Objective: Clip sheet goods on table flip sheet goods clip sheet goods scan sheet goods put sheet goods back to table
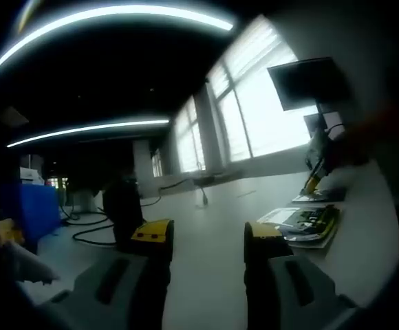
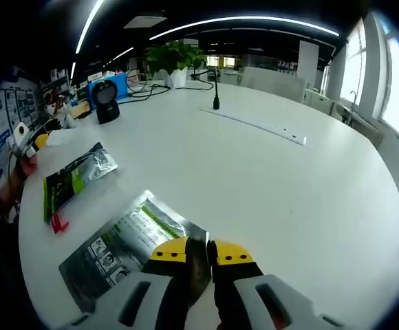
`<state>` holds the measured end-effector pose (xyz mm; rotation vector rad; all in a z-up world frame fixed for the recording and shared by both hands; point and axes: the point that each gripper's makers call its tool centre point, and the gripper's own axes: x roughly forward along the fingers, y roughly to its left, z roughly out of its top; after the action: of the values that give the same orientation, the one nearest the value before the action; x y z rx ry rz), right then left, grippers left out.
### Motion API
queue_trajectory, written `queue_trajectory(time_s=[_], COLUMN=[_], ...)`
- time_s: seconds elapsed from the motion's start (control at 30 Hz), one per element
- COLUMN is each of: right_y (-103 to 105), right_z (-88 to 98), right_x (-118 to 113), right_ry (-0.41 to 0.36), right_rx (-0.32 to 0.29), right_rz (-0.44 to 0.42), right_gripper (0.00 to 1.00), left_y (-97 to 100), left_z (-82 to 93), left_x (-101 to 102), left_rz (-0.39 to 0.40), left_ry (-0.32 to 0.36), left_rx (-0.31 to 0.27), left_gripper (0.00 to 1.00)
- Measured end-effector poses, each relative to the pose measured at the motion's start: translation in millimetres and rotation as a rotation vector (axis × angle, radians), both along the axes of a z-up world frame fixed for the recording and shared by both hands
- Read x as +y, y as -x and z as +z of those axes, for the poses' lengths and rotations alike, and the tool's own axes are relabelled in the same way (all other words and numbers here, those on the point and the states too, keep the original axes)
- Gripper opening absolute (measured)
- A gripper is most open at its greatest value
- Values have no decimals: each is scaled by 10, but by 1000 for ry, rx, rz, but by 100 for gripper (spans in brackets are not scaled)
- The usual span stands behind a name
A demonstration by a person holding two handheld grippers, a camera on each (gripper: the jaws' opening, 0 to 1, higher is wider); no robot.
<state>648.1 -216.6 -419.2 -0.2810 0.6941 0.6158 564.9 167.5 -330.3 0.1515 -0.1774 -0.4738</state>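
Because the silver pouch [image 2: 127, 240] is thin and flat, you can guess it is light and bendy, and its shiny skin may slip. It lies flat on the white tabletop [image 2: 268, 179], right in front of your right gripper [image 2: 201, 252]. The yellow-tipped fingers [image 2: 168, 251] are almost shut, and the pouch's near edge sits in the thin gap between them. It looks like they pinch that edge, but you cannot be sure the grip is tight. The edge seam is a good place to hold, since it is flat and firmer than the puffy middle. Hold gently so you do not crease it.

The pouch's long side runs from the fingers out to the lower left in the right gripper view. Its printed label faces up.

A second pouch [image 2: 76, 179], green and silver, lies farther off to the left, apart from the first. A black scanner [image 2: 105, 103] stands far back near a blue box.

Your left gripper [image 1: 205, 242] is wide open and holds nothing. It hangs above the tabletop, and a small stack of pouches [image 1: 306, 223] lies off to its right.
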Motion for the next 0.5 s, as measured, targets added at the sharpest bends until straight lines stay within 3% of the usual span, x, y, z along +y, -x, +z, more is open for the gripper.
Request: queue_trajectory(time_s=[0.17, 0.3, 0.5], right_y=[-11, 52, 159], right_z=[-3, -1, 246], right_x=[-19, 24, 111], right_ry=[-2, -54, -175], right_rx=[10, 45, 39], right_rz=[15, -30, -50], right_gripper=[0, 0, 0], left_y=[9, 5, -4], left_z=[-13, -26, -30], left_x=[-21, -36, -19], left_rz=[-7, -12, -6], left_ry=[-7, -15, -12], left_rx=[4, 5, 8], left_gripper=[33, 33, 33])
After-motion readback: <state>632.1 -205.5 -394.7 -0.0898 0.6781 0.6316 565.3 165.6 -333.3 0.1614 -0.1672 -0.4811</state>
